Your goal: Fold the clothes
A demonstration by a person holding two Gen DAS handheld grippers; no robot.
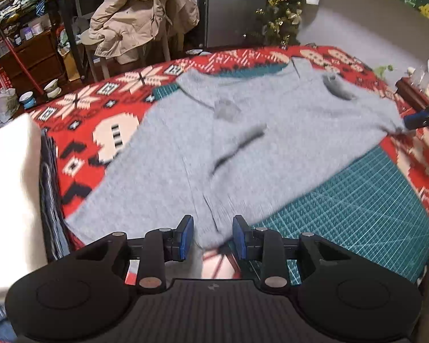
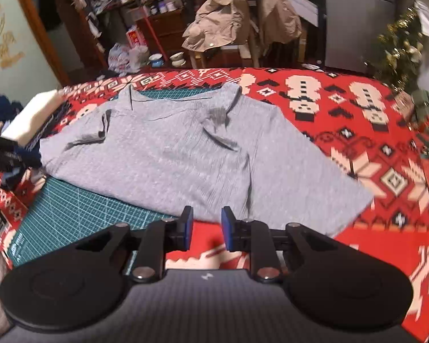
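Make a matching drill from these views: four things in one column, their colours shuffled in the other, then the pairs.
Things:
1. shirt
2. cutting mat
3. jacket on the chair
4. gripper pads

Colours:
A. blue
B. beige
C. grey
D. teal with a grid

Pairs: 1-C, 2-D, 3-B, 4-A

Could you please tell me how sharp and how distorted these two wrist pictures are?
Left wrist: the grey shirt is smeared by motion blur, the left gripper stays crisp. Right wrist: softer blur; fisheye bows the red tablecloth edge.
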